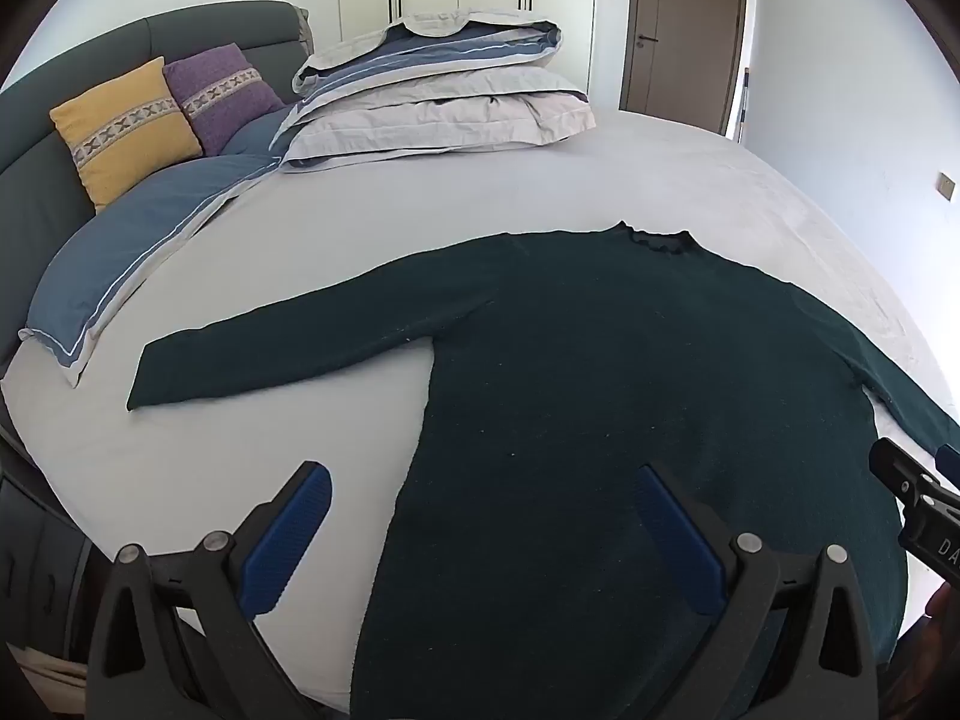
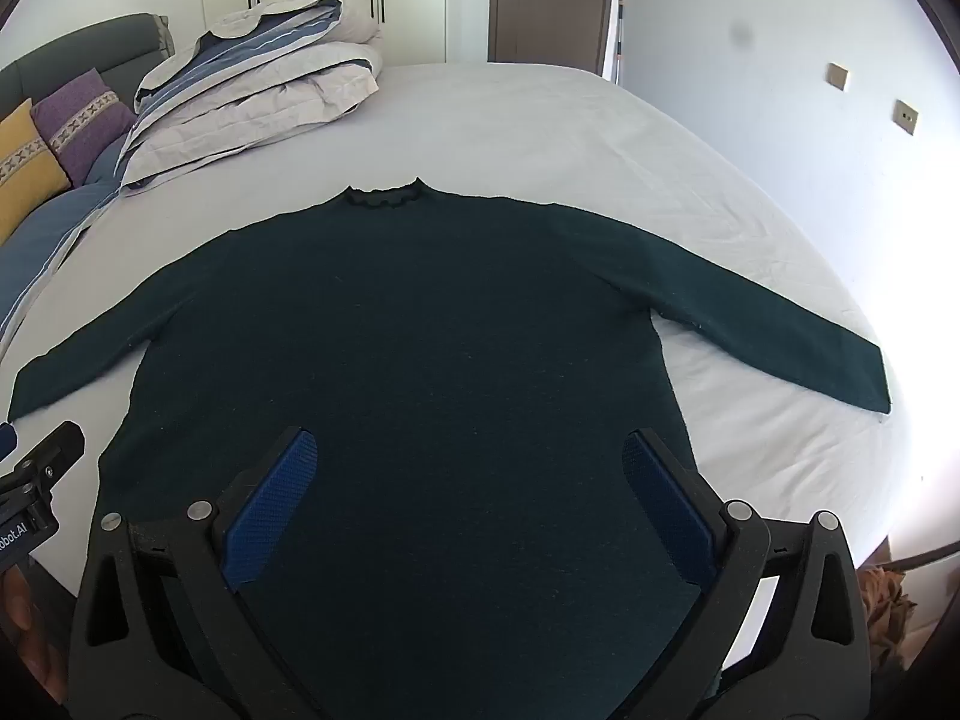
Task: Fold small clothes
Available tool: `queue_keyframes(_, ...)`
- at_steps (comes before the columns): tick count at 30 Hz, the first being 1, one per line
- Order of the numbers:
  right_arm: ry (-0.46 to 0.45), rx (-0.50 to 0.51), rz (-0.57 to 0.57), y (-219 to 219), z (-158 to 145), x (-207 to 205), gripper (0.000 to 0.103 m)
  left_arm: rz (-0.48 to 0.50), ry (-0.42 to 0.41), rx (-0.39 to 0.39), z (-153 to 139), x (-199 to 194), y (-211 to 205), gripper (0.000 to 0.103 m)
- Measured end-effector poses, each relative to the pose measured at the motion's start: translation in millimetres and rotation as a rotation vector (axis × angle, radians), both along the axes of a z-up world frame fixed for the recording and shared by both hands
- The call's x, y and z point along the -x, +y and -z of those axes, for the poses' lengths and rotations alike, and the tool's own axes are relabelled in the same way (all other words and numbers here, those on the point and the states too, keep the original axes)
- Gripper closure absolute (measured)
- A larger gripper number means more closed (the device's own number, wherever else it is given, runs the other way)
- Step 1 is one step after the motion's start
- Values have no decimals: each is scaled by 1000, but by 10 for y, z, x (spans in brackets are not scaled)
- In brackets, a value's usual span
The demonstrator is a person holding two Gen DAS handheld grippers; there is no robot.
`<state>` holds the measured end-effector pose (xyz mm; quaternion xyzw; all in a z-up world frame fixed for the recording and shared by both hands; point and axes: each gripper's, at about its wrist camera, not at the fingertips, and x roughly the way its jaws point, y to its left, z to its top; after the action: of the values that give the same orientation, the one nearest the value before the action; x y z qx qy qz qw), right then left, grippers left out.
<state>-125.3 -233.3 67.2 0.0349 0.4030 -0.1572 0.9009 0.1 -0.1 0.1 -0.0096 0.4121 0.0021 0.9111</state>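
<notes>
L gripper (image 1: 480,531): jaws spread wide, nothing between them, blue ribbed pads (image 1: 288,540). It hangs over the near left edge of the sweater (image 1: 600,372); one pad is over bare sheet, the other over the dark knit. Can't tell if the tips touch the fabric.

R gripper (image 2: 468,495): also wide, nothing held, both blue pads (image 2: 270,510) over the sweater's lower body, near the hem.

Each gripper shows at the edge of the other's view. In the left wrist view the R gripper's black body sits at far right w/ white letters "DA", rest cut off. In the right wrist view the L gripper's body sits at far left w/ "obot.AI" readable, start of the word cut off.

Sweater: dark green, long-sleeved, frilled collar, laid flat on the bed (image 2: 540,120), collar pointing away from the grippers, hem nearest them. Both sleeves spread out to the sides, angled slightly down; left sleeve (image 1: 288,354), right sleeve (image 2: 750,312). No folds yet.

Bed has a pale grey sheet, some creases at right. Beyond the sweater, well apart: folded duvet (image 1: 432,96), grey w/ blue stripe, stacked near the headboard (image 1: 120,42), which is dark grey-green. Beside it a blue pillow (image 1: 138,252), a yellow cushion (image 1: 123,129) and a purple cushion (image 1: 222,93), both w/ a patterned band. Brown door (image 2: 552,0) at back, wall switches (image 2: 837,77) at right.
</notes>
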Motion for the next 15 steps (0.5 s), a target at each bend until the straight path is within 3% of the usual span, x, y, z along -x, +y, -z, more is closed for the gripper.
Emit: queue_keyframes(15,1,5,2,-16,46,-9,0,2,-15,-21,3,5,-35,0)
